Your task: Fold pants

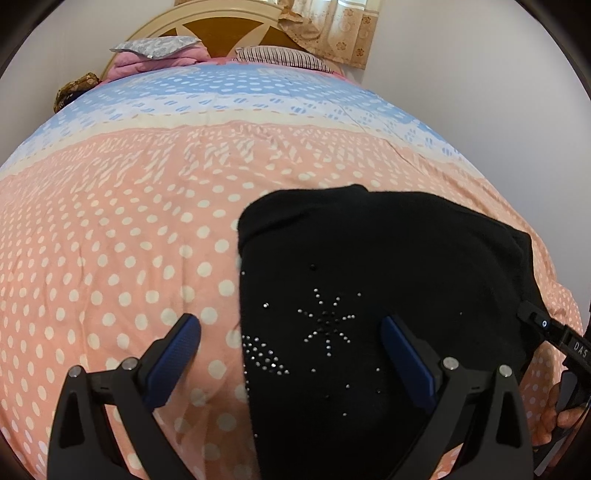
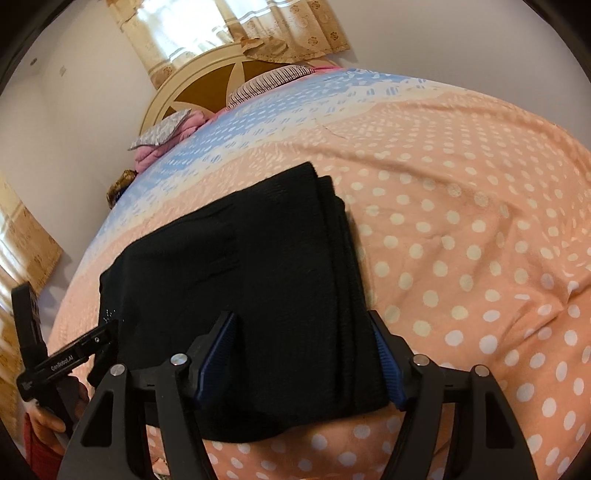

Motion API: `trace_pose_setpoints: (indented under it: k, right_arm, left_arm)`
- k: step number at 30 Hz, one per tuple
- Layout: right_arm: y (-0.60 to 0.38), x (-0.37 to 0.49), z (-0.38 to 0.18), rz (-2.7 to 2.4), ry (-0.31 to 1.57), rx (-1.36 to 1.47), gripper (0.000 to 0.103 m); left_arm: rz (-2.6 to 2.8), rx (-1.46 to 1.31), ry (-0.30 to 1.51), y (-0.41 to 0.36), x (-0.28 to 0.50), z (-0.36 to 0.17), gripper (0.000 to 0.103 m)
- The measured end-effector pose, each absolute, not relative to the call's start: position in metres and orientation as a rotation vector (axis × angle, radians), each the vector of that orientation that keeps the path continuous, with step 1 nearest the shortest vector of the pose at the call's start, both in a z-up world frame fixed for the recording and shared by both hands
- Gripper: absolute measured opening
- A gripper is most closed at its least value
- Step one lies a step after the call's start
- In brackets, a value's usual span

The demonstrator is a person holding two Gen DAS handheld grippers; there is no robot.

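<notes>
Blue-padded fingers point(image 1: 173, 354) of the left tongs point(image 1: 291, 354) stand wide apart, gripping nothing: the left pad hangs over the dotted bedspread point(image 1: 110, 229), the right pad over the black pants point(image 1: 369, 266), whose left edge runs up between the two. Whether the pads touch the cloth cannot be told. A star of small studs point(image 1: 327, 319) and a leaf-shaped patch of studs show on the cloth between the fingers.

From the right wrist view, the right tongs point(image 2: 306, 358) are also well open, their pads on either side of the folded pants point(image 2: 240, 277). The right pad sits just at the bundle's right-hand edge, where stacked layers show; the left pad lies over the cloth. They are not seen pinching it. The pants stretch forward and away from these tongs as a neat rectangle lying flat on the bed.

To the left of the right tongs the other tool's body and a hand point(image 2: 48, 424) holding it are in view. Far beyond both tongs are pillows point(image 1: 155, 51), a headboard point(image 1: 221, 26) and curtains point(image 1: 332, 29).
</notes>
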State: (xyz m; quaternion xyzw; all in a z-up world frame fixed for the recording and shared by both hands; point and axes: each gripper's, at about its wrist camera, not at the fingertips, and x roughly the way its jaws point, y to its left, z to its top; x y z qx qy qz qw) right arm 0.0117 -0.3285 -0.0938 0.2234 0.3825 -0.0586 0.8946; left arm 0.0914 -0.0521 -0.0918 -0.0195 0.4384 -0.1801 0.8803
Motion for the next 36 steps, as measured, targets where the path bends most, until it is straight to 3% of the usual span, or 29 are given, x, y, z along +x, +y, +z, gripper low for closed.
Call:
trace_pose_setpoints:
  k: [16,24,30,31,33,36]
  right_arm:
    - [-0.343,0.007,-0.077,-0.148,0.752,0.461,0.063]
    - [-0.352,-0.004,-0.047,-0.164,0.671,0.409,0.063]
    - [-0.364,0.007,-0.05,-0.154,0.719,0.415,0.063]
    - [-0.362,0.003,-0.047,-0.133,0.703,0.415,0.059]
    - [-0.35,-0.003,-0.043,-0.092,0.703,0.401,0.041]
    - [-0.326,-0.016,-0.041,0.088,0.714,0.492,0.041]
  left_arm:
    - [-0.391,-0.046,0.921,-0.046,0.094,-0.089,0.102]
    - [-0.345,0.018,0.775,-0.012,0.091,-0.058,0.102]
    - [-0.368,0.054,0.72,-0.015,0.109,-0.041,0.102]
    - [-0.382,0.068,0.711,-0.017,0.114,-0.038,0.102]
    - [-0.389,0.102,0.717,-0.023,0.125,-0.036,0.102]
    - [-0.371,0.173,0.704,-0.027,0.135,-0.035,0.102]
